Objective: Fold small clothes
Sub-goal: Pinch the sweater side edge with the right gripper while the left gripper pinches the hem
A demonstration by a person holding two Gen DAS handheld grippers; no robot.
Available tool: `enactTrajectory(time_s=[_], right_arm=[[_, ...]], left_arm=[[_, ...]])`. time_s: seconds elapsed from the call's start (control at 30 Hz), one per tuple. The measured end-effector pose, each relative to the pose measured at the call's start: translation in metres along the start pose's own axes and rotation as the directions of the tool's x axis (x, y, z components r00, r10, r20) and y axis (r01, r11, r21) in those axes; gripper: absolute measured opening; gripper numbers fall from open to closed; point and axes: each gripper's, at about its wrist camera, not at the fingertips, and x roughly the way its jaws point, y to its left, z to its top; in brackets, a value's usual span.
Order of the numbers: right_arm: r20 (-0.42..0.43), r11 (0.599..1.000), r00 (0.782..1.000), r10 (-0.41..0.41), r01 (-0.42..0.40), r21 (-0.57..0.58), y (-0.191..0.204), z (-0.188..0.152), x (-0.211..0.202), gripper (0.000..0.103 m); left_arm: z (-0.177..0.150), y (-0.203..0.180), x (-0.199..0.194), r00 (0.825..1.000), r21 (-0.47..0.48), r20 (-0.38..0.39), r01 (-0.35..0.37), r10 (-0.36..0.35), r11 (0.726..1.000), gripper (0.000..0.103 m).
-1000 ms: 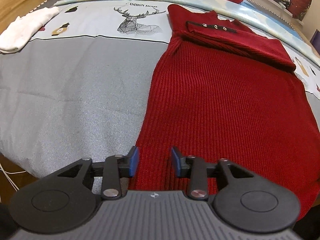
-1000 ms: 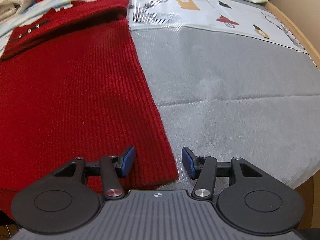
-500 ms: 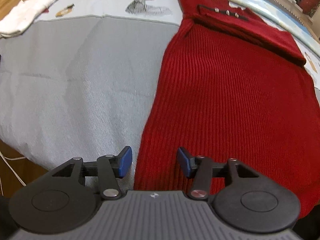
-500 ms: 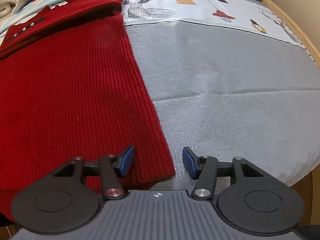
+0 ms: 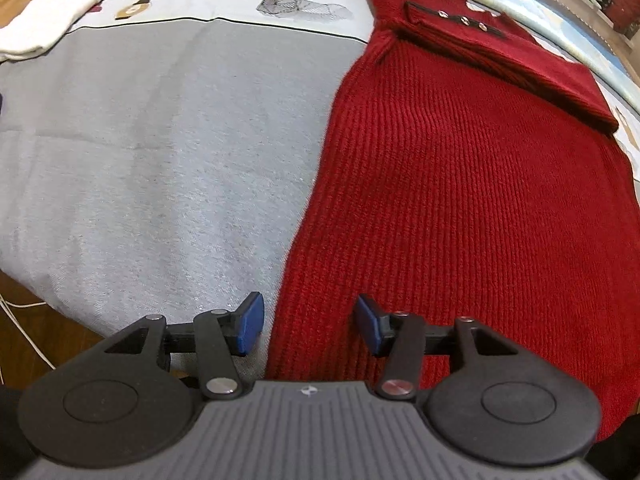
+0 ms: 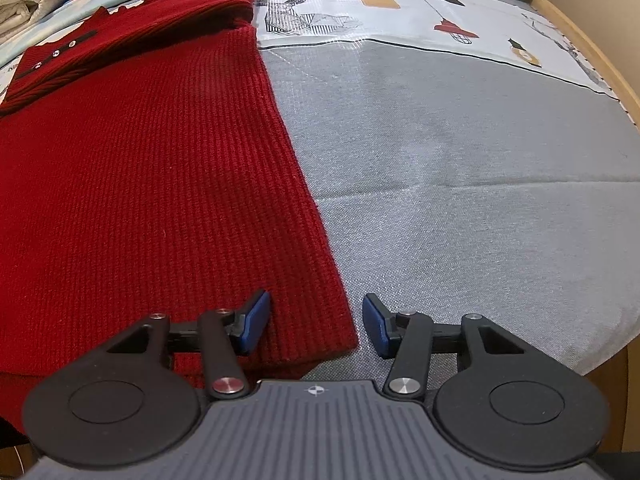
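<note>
Sweater [image 5: 460, 184], red ribbed knit, lies flat on the grey bed cover [image 5: 160, 152]. I see my left gripper [image 5: 310, 326] and right gripper [image 6: 316, 322] spread wide, straddling its 2 near corners.

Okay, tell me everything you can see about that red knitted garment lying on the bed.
The red knitted garment is a deep red, vertically ribbed knit that looks soft and thick. It lies flat on the grey bedspread, its long body running away from the cameras. At the far end a sleeve is folded across it, with a dark strip carrying small silver buttons. The left gripper straddles its near left edge and the right gripper its near right corner, both open, neither gripping it.
</note>
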Motion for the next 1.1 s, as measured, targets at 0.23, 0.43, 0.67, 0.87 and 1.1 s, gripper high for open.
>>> enactTrajectory(time_s=[0.23,0.43,0.67,0.87,1.1], right_arm=[[-0.005,1.0,1.0,0.004,-0.004,-0.008,0.003,0.0,0.001,0.053],[0.003,0.998,0.999,0.051,-0.051,-0.024,0.004,0.0,-0.001,0.028],[0.04,0.997,0.997,0.073,-0.074,0.018,-0.001,0.001,-0.009,0.01],[-0.004,1.0,1.0,0.011,-0.011,-0.012,0.006,0.0,-0.001,0.046],[-0.006,0.999,0.999,0.04,-0.04,-0.027,0.008,-0.001,0.0,0.042]], left_arm=[[-0.004,-0.006,0.001,1.0,0.039,-0.009,0.014,-0.013,0.999,0.051],[-0.007,-0.009,-0.003,1.0,0.08,0.018,0.02,-0.022,0.997,0.013],[-0.009,-0.001,-0.01,0.998,0.029,0.023,0.055,-0.056,0.998,0.013],[-0.007,0.001,0.002,0.999,0.011,-0.025,0.047,-0.047,0.999,0.03],[-0.006,-0.002,0.006,0.999,0.032,-0.025,0.045,-0.044,0.998,0.03]])
